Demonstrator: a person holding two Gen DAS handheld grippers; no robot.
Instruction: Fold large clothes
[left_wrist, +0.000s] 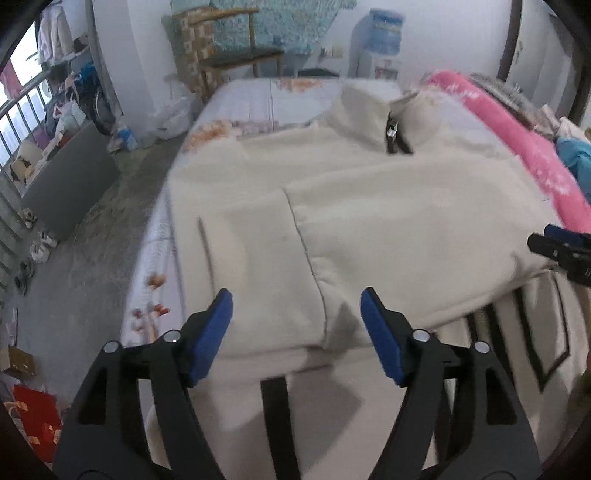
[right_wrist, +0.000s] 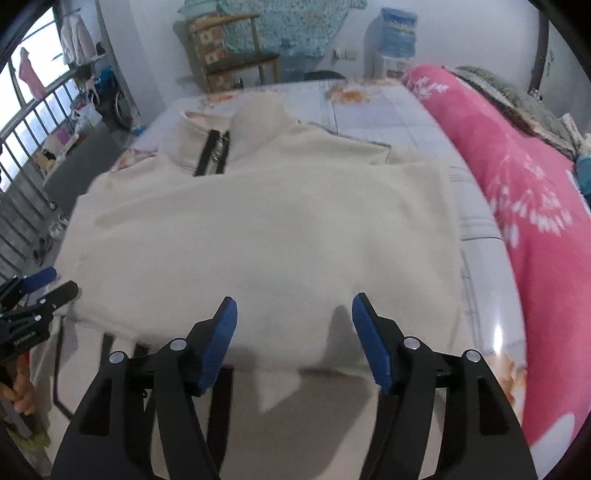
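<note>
Hovering above the near hem, the left gripper (left_wrist: 295, 306) and right gripper (right_wrist: 293, 314) are both seen spread wide, with nothing pinched between the blue pads (left_wrist: 212, 332). Beyond them, a cream jacket (left_wrist: 332, 206) is laid flat on the bed (left_wrist: 251, 99), sleeves folded in, its black zipper (right_wrist: 212, 153) and collar pointed away. A pink blanket (right_wrist: 517, 192) is bunched along the bed's right side.

No legible txt anywhere. Left gripper (right_wrist: 44, 295), seen at edge of right wrist view, has small white lettering on its black body, too blurred to read. No readable labels or nos. elsewhere.
</note>
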